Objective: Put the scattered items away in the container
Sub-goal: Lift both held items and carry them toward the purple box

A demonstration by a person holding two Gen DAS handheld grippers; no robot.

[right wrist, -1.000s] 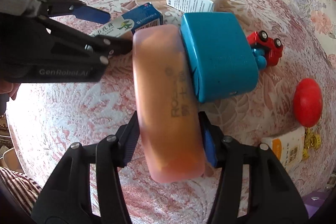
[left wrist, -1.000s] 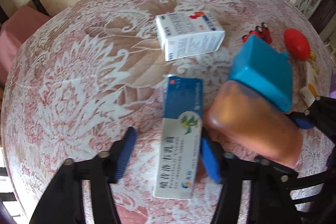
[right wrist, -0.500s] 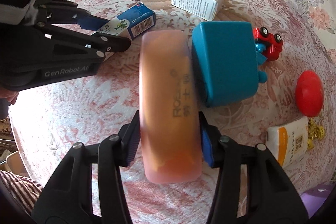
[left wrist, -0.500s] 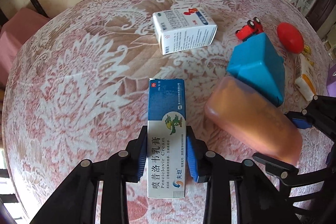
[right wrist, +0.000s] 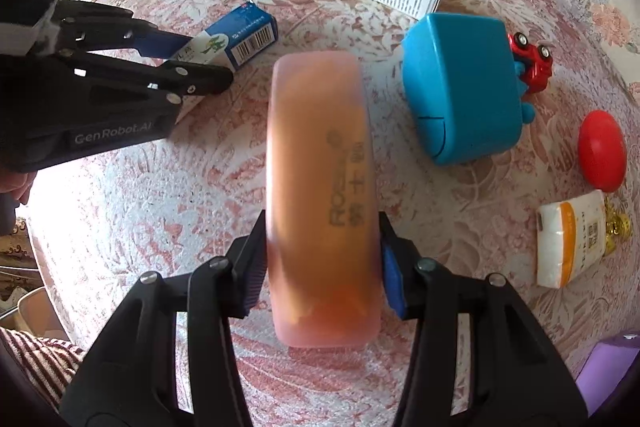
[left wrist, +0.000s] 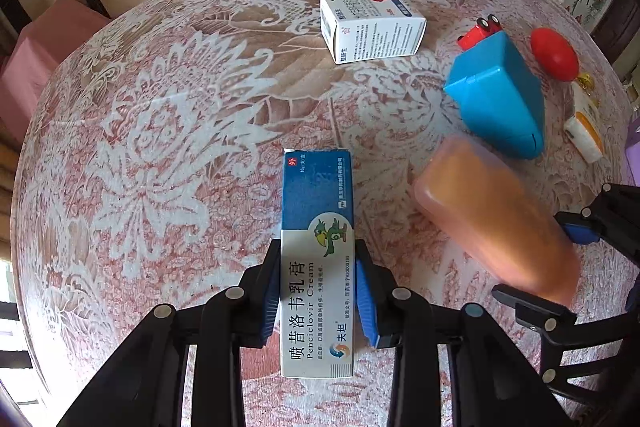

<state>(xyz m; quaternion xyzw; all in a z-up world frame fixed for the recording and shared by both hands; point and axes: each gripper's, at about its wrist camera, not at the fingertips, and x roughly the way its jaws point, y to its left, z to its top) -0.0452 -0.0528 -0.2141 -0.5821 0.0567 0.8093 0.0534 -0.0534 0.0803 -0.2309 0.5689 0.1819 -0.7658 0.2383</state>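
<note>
My left gripper [left wrist: 317, 291] is shut on a long blue-and-white cream box [left wrist: 318, 251], held just above the round table. In the right wrist view the same cream box [right wrist: 236, 41] shows at the upper left between the left gripper's fingers [right wrist: 200, 79]. My right gripper [right wrist: 320, 267] is shut on an orange translucent case [right wrist: 322, 195], lifted off the cloth; the orange case [left wrist: 496, 215] appears at the right of the left wrist view. A teal box [right wrist: 460, 87] stands on the table beyond it.
On the lace cloth lie a white medicine box [left wrist: 372, 27], a red toy car [right wrist: 532, 61], a red egg-shaped thing [right wrist: 602, 151], and a white-orange packet [right wrist: 568, 239]. A purple object [right wrist: 604, 379] sits at the lower right edge. A pink stool [left wrist: 44, 55] stands beside the table.
The left gripper closed on the cream box and lifted it off the cloth. The right gripper carried the orange case away from the teal box, leaving a gap between them.
</note>
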